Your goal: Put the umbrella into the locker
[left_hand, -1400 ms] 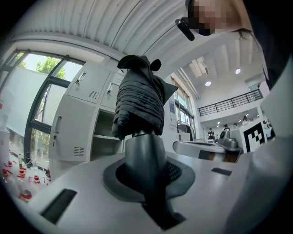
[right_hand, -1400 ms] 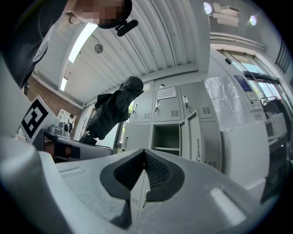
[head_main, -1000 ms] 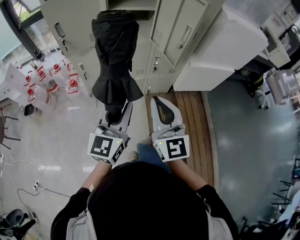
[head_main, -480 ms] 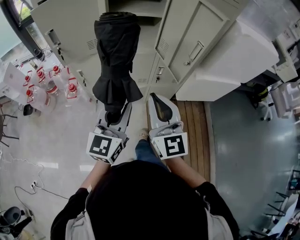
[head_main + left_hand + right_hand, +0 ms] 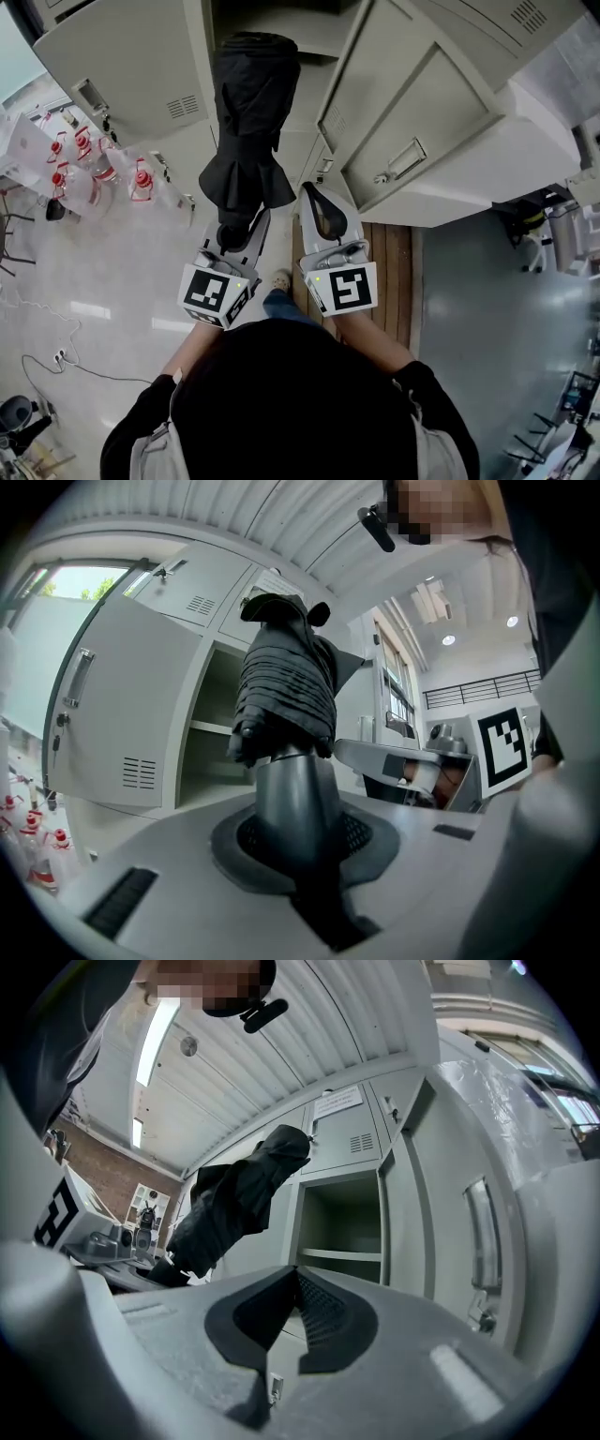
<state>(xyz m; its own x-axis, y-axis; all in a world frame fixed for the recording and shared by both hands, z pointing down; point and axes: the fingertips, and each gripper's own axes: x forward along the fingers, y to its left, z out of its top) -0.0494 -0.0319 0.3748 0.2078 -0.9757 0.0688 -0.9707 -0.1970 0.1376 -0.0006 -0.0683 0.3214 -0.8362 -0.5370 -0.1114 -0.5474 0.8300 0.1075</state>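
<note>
A folded black umbrella sticks out toward the locker, its grey handle clamped in my left gripper. Its tip lies at the mouth of the open locker compartment, which has a bare shelf inside. In the left gripper view the umbrella rises straight up from the jaws. My right gripper travels beside the left one, shut with nothing in it. In the right gripper view the umbrella shows to the left and the open compartment straight ahead.
Two locker doors stand open, one at the left and one at the right. Several red-capped bottles stand on the floor at the left. A wooden platform lies below the right lockers. Cables trail over the floor.
Both grippers and the person have moved closer to the locker. The umbrella's tip now reaches the open compartment's mouth, and the grip on the handle is unchanged.
</note>
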